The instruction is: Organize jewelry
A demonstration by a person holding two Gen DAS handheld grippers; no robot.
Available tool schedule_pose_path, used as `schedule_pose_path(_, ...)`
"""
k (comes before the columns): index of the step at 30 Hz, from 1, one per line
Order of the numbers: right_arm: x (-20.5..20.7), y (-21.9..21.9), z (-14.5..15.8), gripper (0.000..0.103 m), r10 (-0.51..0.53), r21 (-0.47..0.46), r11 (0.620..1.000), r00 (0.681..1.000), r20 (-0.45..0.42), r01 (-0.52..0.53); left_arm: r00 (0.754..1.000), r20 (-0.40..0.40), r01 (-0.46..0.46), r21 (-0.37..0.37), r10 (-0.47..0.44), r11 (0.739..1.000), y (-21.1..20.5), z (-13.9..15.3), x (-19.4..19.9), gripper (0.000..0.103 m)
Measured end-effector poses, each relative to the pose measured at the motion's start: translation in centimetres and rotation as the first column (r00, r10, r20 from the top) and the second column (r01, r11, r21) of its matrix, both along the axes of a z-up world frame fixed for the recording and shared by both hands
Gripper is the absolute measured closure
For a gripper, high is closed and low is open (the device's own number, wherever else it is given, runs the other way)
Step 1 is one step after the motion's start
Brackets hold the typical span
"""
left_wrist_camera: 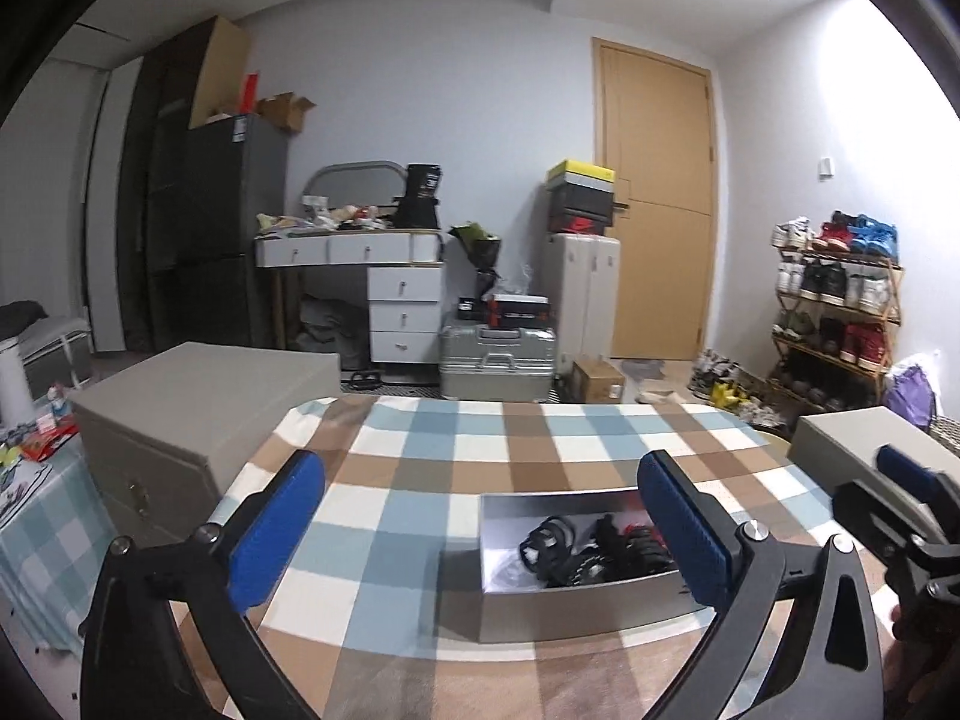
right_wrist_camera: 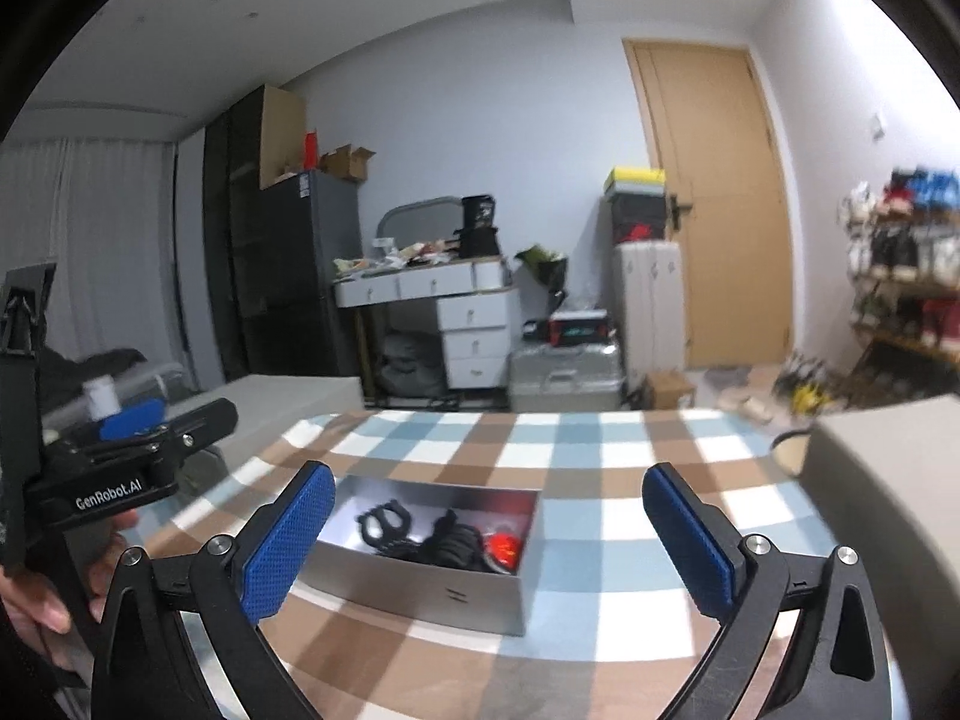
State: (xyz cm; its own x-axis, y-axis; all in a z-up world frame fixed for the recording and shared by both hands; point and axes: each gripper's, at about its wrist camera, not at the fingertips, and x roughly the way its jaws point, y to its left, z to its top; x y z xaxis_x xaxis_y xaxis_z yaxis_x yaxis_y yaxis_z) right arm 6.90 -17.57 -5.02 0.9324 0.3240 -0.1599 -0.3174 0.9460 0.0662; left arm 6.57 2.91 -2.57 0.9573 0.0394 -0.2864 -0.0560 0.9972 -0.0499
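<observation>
Both grippers, left gripper (left_wrist_camera: 480, 534) and right gripper (right_wrist_camera: 489, 546), gape wide and empty over the table's (right_wrist_camera: 600, 456) silver tray (right_wrist_camera: 420, 591); a careless grab could tangle its dark jewelry (right_wrist_camera: 432, 537)

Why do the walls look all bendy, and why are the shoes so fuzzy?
Both wrist views use fisheye lenses, so straight edges curve. In the right wrist view the shoe rack is smeared by blur; in the left wrist view it is sharp, but glare whitens the upper right wall.
</observation>
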Motion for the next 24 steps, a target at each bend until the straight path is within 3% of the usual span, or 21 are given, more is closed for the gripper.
schedule_pose_path(5, -1.2, 1.0, -1.3, 0.000, -0.041, -0.071, 0.996, 0.998, 0.056, 0.045, 0.999, -0.006, -0.039, -0.002, 0.039, 0.999, 0.4, -1.4, -0.5, 0.001)
schedule_pose_path(8, -1.2, 1.3, -2.2, 0.000, -0.058, -0.106, 0.992, 0.996, 0.066, 0.065, 0.997, -0.018, -0.073, 0.041, 0.073, 0.997, 0.2, -2.2, -0.5, 0.001)
schedule_pose_path(24, -0.1, 1.1, -3.5, 0.000, -0.059, -0.098, 0.993, 0.998, -0.001, 0.058, 0.997, -0.039, -0.058, 0.080, 0.062, 0.995, -1.4, -3.8, -1.6, 0.001)
